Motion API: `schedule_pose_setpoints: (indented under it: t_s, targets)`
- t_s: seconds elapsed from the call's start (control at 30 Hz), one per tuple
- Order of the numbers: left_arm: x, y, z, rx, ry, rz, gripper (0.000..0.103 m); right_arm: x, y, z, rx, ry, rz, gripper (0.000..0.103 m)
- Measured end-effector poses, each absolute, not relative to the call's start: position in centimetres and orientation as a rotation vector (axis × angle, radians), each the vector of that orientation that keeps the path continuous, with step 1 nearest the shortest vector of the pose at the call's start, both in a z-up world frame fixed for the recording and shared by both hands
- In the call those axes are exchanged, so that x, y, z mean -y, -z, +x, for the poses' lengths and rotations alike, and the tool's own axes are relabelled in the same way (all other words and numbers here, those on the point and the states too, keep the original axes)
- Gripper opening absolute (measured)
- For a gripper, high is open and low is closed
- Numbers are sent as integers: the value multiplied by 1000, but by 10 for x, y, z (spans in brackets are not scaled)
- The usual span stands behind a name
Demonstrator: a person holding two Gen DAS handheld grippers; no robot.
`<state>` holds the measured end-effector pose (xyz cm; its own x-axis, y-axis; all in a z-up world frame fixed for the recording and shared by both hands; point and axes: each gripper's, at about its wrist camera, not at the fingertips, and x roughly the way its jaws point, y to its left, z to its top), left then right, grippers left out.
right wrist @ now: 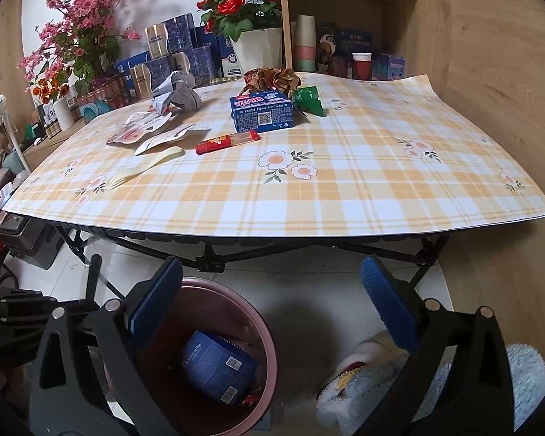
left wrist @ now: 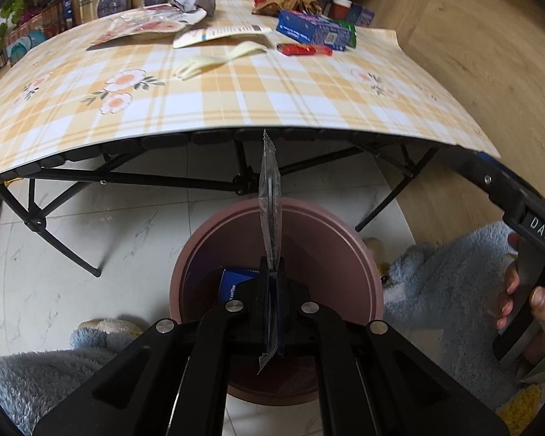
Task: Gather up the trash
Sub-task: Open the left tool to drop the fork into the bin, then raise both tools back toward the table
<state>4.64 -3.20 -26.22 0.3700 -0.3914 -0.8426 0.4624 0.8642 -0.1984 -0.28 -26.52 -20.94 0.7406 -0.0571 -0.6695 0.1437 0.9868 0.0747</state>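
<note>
Wrapper [left wrist: 270,214] pinched upright between left tongs [left wrist: 271,276], above bin [left wrist: 345,239]

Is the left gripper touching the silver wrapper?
Touching. The left wrist view shows the left gripper shut on the silver wrapper, clamped between its fingers.

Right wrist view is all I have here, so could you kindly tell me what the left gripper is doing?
Observer: The left gripper is shut on a clear plastic wrapper, held edge-on.
Operator: Thank you. Where is it relative to the bin?
Observer: It points down over the pink bin, with the wrapper sticking out above the opening.
Operator: Is my own hand visible from there?
Observer: Yes, the fingers of your right hand show at that view's right edge, gripping the handle.
</note>
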Motion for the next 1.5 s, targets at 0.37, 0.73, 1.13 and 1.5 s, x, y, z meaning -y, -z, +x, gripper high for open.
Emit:
schedule_pose_setpoints:
  t_s: [0.37,0.73,1.13,1.5]
  targets:
    - [26,263,49,-1074,534,41,29,261,213,-3,-753,92,128,97]
    - [8,237,45,-953,498,-38,87,256,216,-1,-756,139,102,97]
    - [-36,199,42,-725,336,-191,93,259,210,1,-727,104,128,97]
    - [-47,163,50,-556,304,-140,95,281,193,17,-727,91,165,97]
